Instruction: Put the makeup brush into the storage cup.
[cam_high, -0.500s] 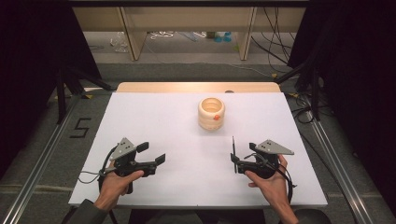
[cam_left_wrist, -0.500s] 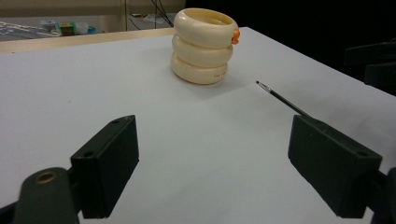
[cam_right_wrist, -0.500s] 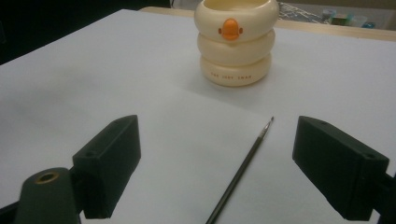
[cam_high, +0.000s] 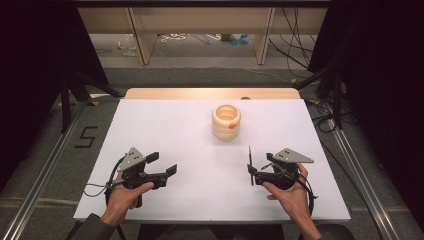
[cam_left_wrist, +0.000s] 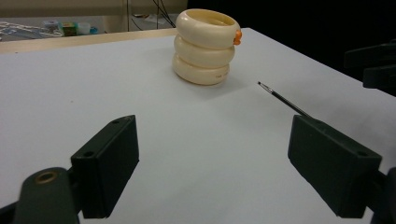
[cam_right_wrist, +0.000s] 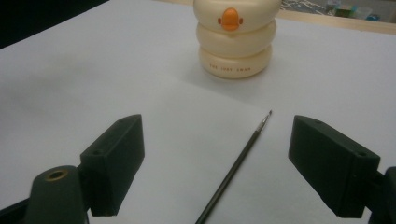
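Gaping right tongs (cam_right_wrist: 217, 168), straddling brush (cam_right_wrist: 233, 170)

A laboratory recording station is indicated. A white table (cam_high: 165, 125) is enclosed by black curtains (cam_high: 380, 75) on both sides. Aluminium rails (cam_high: 40, 175) are laid on the floor, beside a taped numeral (cam_high: 86, 136). Loose cables (cam_high: 295, 45) are seen beyond the left gripper (cam_high: 162, 165), under a wooden bench (cam_high: 200, 20).

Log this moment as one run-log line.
left gripper: open, empty | right gripper: open, empty | thin brush: flat on white table | cream holder: upright, untouched
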